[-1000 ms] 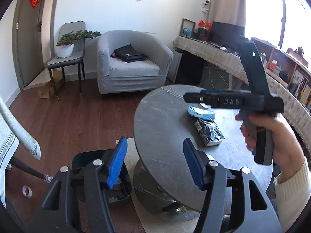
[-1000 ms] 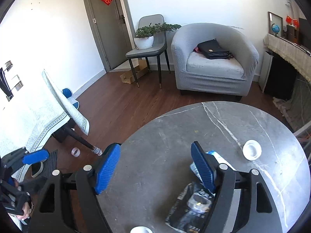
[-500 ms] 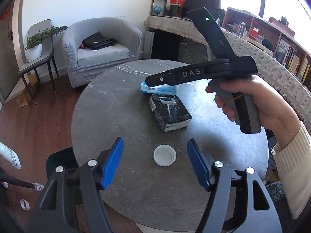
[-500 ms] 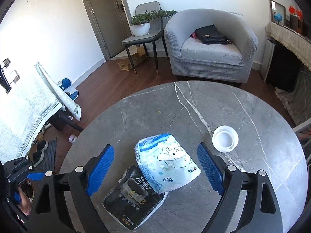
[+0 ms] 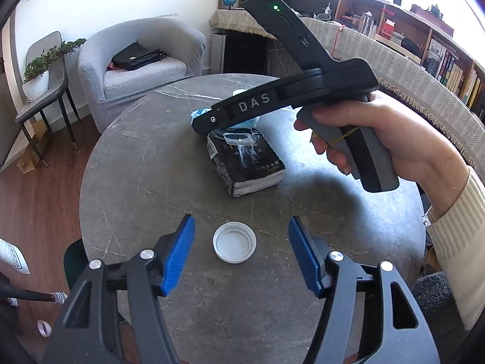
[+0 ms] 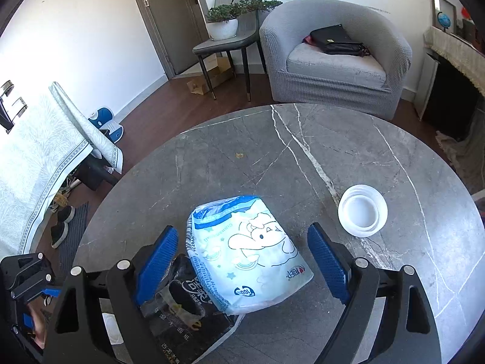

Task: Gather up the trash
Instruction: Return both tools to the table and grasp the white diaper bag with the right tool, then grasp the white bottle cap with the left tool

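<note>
white cap (image 5: 234, 242) between left gripper (image 5: 241, 253) fingers, nothing held

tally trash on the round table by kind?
White plastic lids: 2, near lid, far lid
Tissue packs: 2, black pack, light-blue pack
Total: 4

Table (image 5: 127, 163): grey veined stone, matt. Black pack (image 5: 245, 163) and blue pack (image 6: 245, 251): glossy plastic film. Cap (image 5: 234, 242): smooth white plastic. Armchair (image 6: 333, 69): textured grey cloth.
</note>
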